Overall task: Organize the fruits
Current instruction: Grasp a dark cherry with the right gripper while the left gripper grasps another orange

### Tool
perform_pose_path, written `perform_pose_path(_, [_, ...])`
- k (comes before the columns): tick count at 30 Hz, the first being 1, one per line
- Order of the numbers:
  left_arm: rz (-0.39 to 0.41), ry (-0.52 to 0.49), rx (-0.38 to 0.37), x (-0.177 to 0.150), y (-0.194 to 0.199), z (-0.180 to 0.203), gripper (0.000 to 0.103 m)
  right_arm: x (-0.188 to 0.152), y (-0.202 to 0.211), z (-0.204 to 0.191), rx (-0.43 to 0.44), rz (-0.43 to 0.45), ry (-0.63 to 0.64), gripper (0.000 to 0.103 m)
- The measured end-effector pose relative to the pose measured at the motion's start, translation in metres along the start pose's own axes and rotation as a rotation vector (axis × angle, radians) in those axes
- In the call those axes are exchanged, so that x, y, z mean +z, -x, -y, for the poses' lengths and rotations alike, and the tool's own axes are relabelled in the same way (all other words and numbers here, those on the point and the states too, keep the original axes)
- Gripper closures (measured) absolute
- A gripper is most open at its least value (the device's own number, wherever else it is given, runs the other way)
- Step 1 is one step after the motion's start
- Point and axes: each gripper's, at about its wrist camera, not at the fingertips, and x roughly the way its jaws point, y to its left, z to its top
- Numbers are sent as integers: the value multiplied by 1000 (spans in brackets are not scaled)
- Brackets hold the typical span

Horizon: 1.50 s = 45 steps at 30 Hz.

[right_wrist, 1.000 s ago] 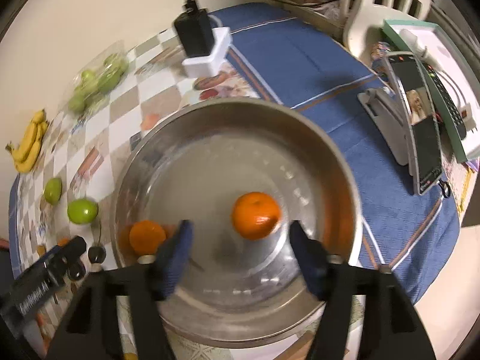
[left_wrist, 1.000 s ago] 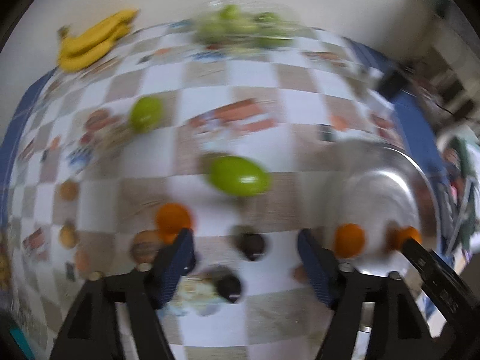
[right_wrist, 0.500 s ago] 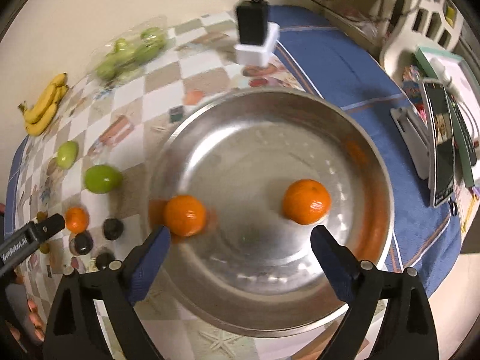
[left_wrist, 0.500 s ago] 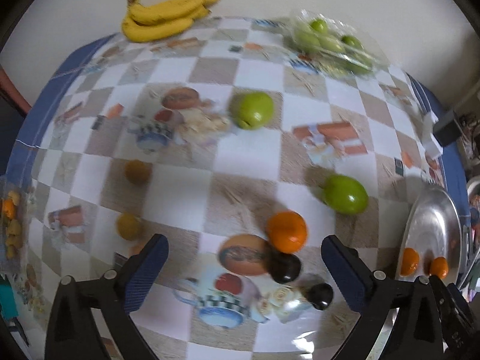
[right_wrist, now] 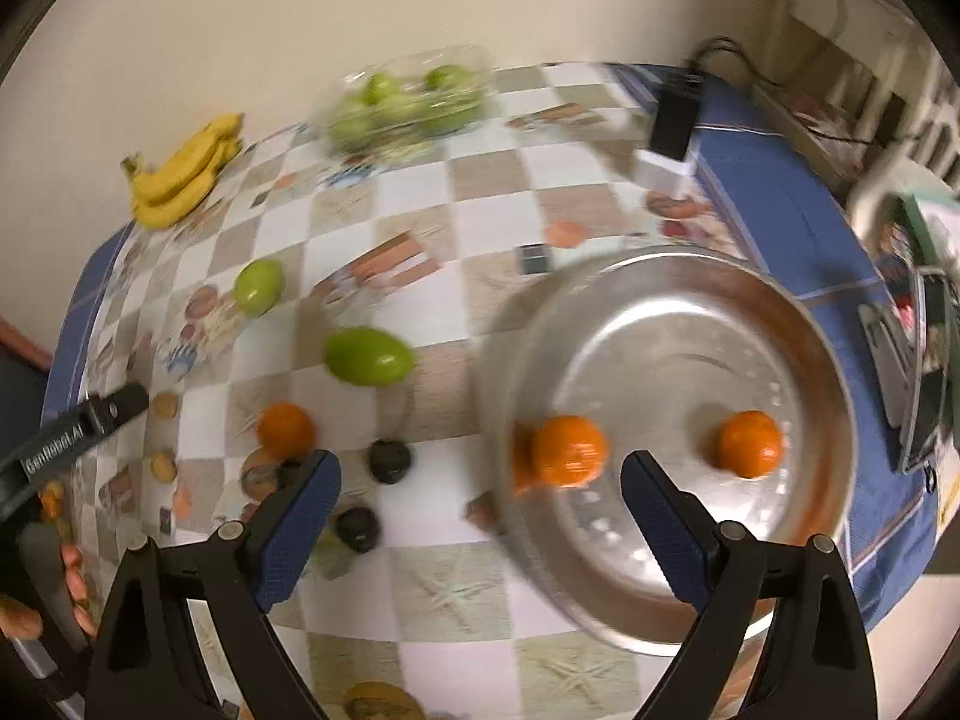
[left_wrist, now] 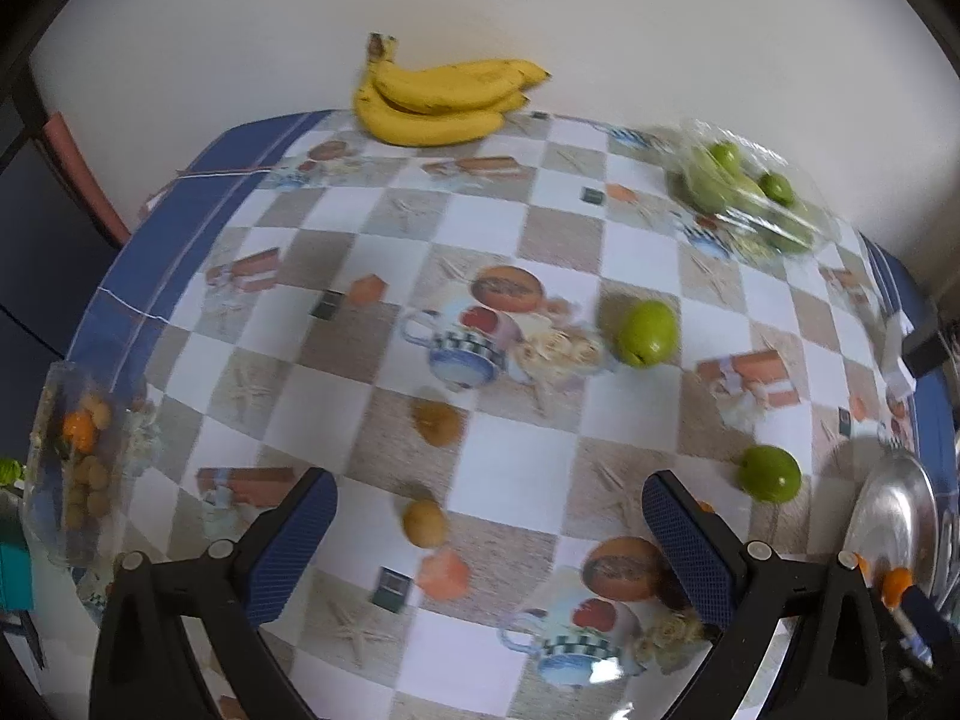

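My left hand-held gripper [left_wrist: 489, 531] is spread wide with nothing between its blue pads, jaws having just opened up; a small tan round fruit [left_wrist: 423, 523] lies on the tabletop [left_wrist: 516, 462] between the fingers, not touched, and a second tan one [left_wrist: 438, 422] lies just ahead of it. Further ahead and right is a green oval fruit [left_wrist: 647, 333], another green one [left_wrist: 770, 473] just outside the right finger. Yellow banana bunch [left_wrist: 441, 97] far ahead at the wall, clear plastic bag of green fruits [left_wrist: 744, 195] ahead right. A clear bag of small tan and orange fruits [left_wrist: 81, 462] is off to the left. My right hand-held gripper [right_wrist: 480, 525] also stands wide and empty, jaws just opened too. The shiny round metal bowl [right_wrist: 828, 372] is ahead to the right; one orange mandarin [right_wrist: 569, 450] inside it just ahead between the fingers, second mandarin [right_wrist: 750, 443] beyond the right finger. A third mandarin [right_wrist: 285, 429] sits on the checkered cloth just ahead of the left finger, with two dark round fruits [right_wrist: 390, 461] near it; one is close to the left pad. Picture is motion-blurred.
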Motion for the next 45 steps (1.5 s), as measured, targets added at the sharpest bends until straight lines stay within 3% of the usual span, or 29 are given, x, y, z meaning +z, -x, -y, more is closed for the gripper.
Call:
perform_pose_path(7, [18,66,-21,8,3,-27,0,4,-19,-40,13,-47,61,8])
perform_pose_path(12, [32,56,-25,10,2,-30,0,5,-31,-61,10,-65,112,8])
perform_pose_path(20, [34,20,-77,9,-8,-14,0,6,-46,-60,2,-83,119,8])
perform_pose_path(25, [-21,-3,-125,4,-20,1,0,5,-53,-53,7,-89,110,9])
perform_pose_path(27, [-52,-12,-138,2,-27,8,0,6,-56,-52,16,-93,107,14])
perform_pose_path(29, [-72,-23,-151,-1,-32,16,0,6,-59,-50,20,-105,106,33])
perform_pose_path(33, [-116,-30,-192,-5,-41,29,0,5,-66,-47,22,-125,101,36])
perform_pose_path(38, [-161,-46,-234,-10,-50,47,1,3,-75,-43,31,-148,93,51])
perform_pose_path(45, [-202,-49,-282,-15,-59,63,16,-1,-79,-41,42,-164,84,71])
